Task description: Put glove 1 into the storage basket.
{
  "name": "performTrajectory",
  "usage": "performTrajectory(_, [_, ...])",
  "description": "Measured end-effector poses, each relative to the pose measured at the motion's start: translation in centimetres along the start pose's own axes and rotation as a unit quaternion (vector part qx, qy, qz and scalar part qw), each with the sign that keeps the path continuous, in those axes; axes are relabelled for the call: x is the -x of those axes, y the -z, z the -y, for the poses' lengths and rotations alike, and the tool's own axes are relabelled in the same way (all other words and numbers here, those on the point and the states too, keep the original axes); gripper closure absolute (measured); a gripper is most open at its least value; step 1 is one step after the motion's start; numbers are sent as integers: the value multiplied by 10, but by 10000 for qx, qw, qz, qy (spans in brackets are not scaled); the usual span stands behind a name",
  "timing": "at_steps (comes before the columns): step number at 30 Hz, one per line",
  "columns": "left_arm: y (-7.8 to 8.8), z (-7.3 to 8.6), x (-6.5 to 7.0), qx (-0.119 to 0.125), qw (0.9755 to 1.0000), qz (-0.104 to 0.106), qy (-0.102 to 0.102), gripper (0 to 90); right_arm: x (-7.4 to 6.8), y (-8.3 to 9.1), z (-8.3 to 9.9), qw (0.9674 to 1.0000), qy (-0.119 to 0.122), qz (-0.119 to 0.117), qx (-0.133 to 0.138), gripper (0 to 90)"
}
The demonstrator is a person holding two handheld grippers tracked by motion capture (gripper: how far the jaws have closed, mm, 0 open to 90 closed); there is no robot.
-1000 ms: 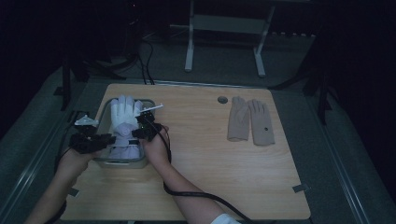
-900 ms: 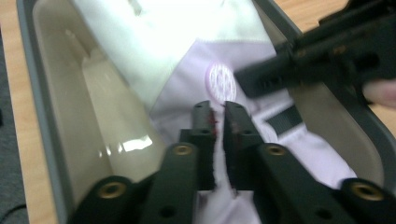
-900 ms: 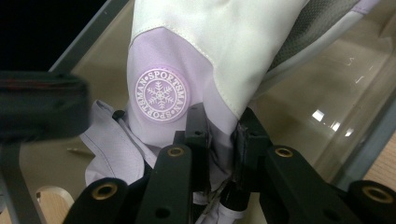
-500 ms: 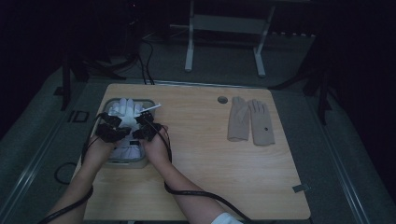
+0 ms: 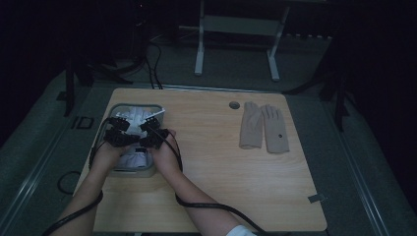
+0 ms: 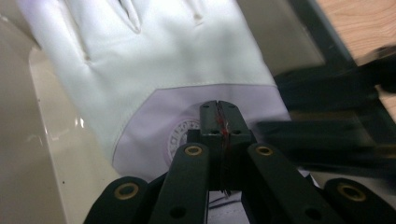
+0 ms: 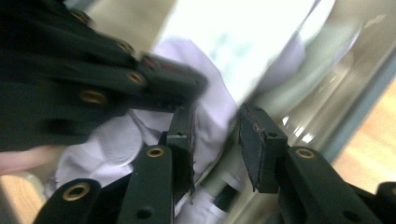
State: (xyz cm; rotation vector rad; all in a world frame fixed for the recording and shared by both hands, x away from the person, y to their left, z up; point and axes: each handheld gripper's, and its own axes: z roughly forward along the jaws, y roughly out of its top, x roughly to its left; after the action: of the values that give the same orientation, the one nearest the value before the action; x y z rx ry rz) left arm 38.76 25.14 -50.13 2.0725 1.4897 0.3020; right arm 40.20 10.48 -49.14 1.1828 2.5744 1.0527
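Left gripper (image 6: 218, 108): jaws pressed fully together over the lilac cuff of the white glove (image 6: 154, 60), tips at its round printed emblem; whether any fabric is pinched cannot be told. Right gripper (image 7: 217, 135): jaws have just been opening, now apart with a clear gap, cuff fabric behind it, no pad pressing. Glove lies in the grey tray (image 5: 114, 109) at the table's (image 5: 221, 167) left; its cuff is hidden under both hands in the high view, the right gripper view blurred; beige gloves (image 5: 261, 128) lie well apart.
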Motion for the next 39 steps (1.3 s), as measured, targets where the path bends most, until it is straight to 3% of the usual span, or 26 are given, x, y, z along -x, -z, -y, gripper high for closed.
performTrajectory(3, [-3, -1, 0, -187, 9998, 114, -10, 900, 2, 20, -5, 9994, 100, 11, 318, 649])
performTrajectory(7, [-9, -4, 1, -434, 9989, 188, 9, 900, 15, 45, -10, 9977, -76, -138, 661, 625])
performTrajectory(10, [-13, -9, 4, -612, 9980, 121, -80, 900, 24, 57, -10, 9972, -67, -142, 735, 576])
performTrajectory(16, [-18, -14, 12, -744, 9969, 18, -258, 900, 44, 77, 1, 9958, -113, -149, 897, 575])
performTrajectory(20, [-18, -15, 13, -599, 9978, 141, -262, 900, 58, 87, 9, 9952, -183, -136, 953, 563])
performTrajectory(25, [-12, -13, 14, -373, 9990, 194, -117, 898, 77, 102, 17, 9949, -209, -117, 975, 509])
performTrajectory(26, [-6, -11, 16, -148, 9994, 280, -112, 898, 81, 105, 18, 9949, -183, -134, 981, 483])
performTrajectory(27, [-6, -11, 16, -148, 9994, 280, -112, 886, 81, 105, 18, 9949, -183, -134, 981, 483])
performTrajectory(28, [-2, -9, 17, 8, 9992, 392, -79, 886, 85, 109, 20, 9948, -156, -139, 993, 464])
performTrajectory(29, [3, -6, 21, 160, 9987, 463, -137, 832, 95, 116, 25, 9949, -105, -190, 989, 376])
performTrajectory(32, [9, 0, 28, 329, 9975, 599, -163, 785, 110, 123, 33, 9954, -73, -277, 913, 246])
performTrajectory(37, [20, 7, 35, 642, 9950, 744, -191, 773, 131, 134, 51, 9948, -163, -331, 945, 178])
performTrajectory(39, [31, 10, 41, 995, 9907, 918, -107, 773, 138, 138, 58, 9941, -142, -375, 1009, 178])
